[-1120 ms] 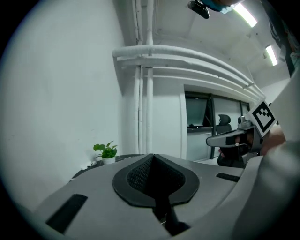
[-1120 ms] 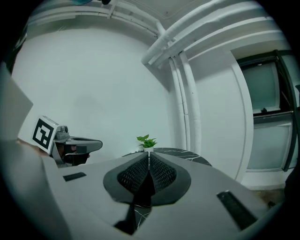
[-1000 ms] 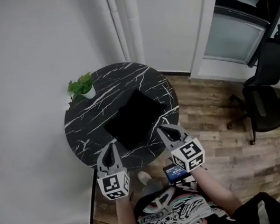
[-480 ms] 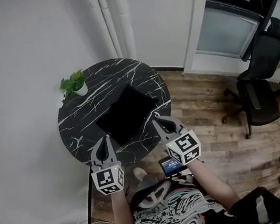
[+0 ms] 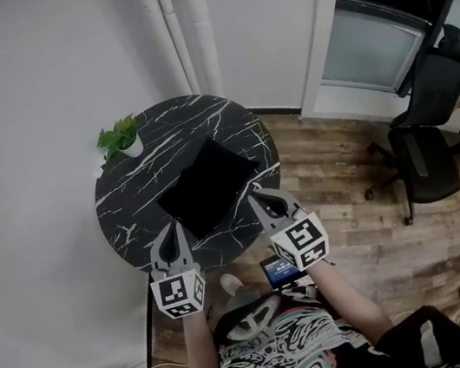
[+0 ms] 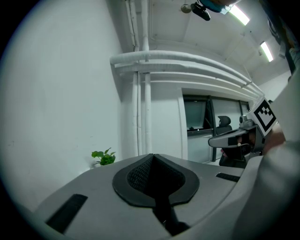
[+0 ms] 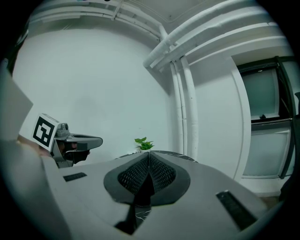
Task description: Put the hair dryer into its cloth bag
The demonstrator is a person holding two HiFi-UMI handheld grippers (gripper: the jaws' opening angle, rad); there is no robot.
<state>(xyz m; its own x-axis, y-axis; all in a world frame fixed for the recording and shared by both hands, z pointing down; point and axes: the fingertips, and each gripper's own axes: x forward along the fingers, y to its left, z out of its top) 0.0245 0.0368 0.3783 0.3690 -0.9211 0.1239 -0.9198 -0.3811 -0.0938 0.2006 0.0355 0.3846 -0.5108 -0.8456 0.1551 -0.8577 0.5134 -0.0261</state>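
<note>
We are holding the left claw (image 5: pixel 170 231) and the right claw (image 5: pixel 254 199) side by side over the near rim of the round black marble desk (image 5: pixel 128 207), both pointing across it towards the wall. In the left gripper view, the ribbed pads (image 6: pixel 138 176) are pressing together with nothing between them. In the right gripper view, that claw's pads (image 7: pixel 161 174) are likewise meeting on nothing, so both claws are closed and empty.

The black cloth bag (image 5: pixel 209 186) is lying flat in the middle of the desk, turned cornerwise to us. Each claw tip is sitting just beside one of its near edges, and we cannot tell whether either is touching it. We also cannot tell whether the hair dryer is lying inside.

A small potted plant (image 5: pixel 120 138) is standing at the far left rim of the desk. A black office chair (image 5: pixel 427 154) is standing well apart on the wooden floor (image 5: pixel 352 201) to the right.
</note>
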